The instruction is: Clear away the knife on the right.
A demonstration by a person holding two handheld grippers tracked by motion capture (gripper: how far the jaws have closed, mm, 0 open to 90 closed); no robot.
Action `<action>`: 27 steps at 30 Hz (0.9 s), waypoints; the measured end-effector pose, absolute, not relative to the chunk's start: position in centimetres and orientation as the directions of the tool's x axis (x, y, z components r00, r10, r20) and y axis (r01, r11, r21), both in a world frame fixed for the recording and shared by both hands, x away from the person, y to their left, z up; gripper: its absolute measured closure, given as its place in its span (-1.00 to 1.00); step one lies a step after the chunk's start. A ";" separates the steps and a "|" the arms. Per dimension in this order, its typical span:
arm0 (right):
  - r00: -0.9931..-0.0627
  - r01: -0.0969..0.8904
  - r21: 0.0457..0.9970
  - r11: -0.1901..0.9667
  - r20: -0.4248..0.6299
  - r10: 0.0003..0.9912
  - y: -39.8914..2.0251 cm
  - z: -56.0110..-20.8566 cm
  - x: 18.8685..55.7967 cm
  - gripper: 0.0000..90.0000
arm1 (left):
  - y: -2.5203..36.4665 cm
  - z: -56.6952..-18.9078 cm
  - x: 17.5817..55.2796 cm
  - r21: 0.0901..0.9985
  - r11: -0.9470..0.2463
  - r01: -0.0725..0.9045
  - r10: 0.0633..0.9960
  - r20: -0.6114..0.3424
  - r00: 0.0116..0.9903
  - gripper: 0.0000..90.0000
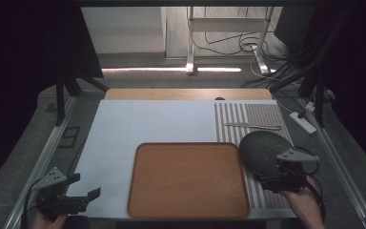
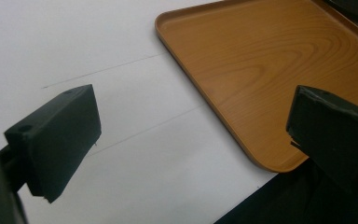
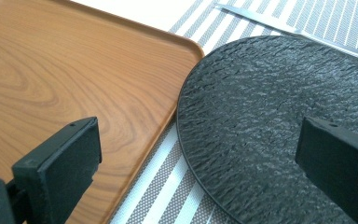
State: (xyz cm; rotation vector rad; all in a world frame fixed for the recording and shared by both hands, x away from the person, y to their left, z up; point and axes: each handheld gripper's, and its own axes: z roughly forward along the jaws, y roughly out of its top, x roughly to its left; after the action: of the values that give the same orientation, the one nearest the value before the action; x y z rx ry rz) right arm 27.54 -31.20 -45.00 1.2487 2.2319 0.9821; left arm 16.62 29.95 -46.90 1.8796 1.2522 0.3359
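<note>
**Right tongs poised over the black plate**

The right tongs (image 1: pixel 279 177) hang with jaws spread wide just above the near edge of a round, rough-textured black plate (image 3: pixel 270 121), gripping nothing. The plate lies on a grey-and-white striped placemat (image 1: pixel 255 117) at the right of the bench (image 1: pixel 143 119), its left edge just beside the right rim of a wooden tray (image 1: pixel 188 212). A slim metal utensil (image 1: pixel 252 126) lies on the mat beyond the plate. The left tongs (image 1: pixel 74 193) sit near the bench's front left corner, jaws spread and empty, well apart from the plate.
</note>
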 end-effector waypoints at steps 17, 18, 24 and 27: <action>-0.527 0.586 0.730 0.353 0.013 0.850 -31.3 -45.9 30.7 -0.98 | 30.0 -46.9 16.6 0.756 -0.153 0.636 0.859 -0.217 0.464 -0.93; -0.529 0.586 0.729 0.355 0.013 0.848 -31.3 -45.9 30.9 -0.98 | 30.0 -46.9 16.6 0.756 -0.152 0.636 0.859 -0.217 0.464 -0.93; -0.519 0.589 0.727 0.353 0.006 0.855 -31.5 -46.2 32.1 -0.98 | 30.0 -46.9 16.6 0.756 -0.152 0.637 0.859 -0.218 0.463 -0.93; -0.511 0.592 0.728 0.346 0.008 0.859 -31.5 -46.3 32.6 -0.98 | 30.0 -46.9 16.6 0.756 -0.151 0.637 0.859 -0.219 0.463 -0.93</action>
State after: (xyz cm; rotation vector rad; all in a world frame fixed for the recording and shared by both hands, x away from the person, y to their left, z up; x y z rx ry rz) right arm 32.60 -31.53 -46.31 1.2771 2.2377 0.9718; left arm 16.63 30.01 -46.91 1.8745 1.2573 0.3341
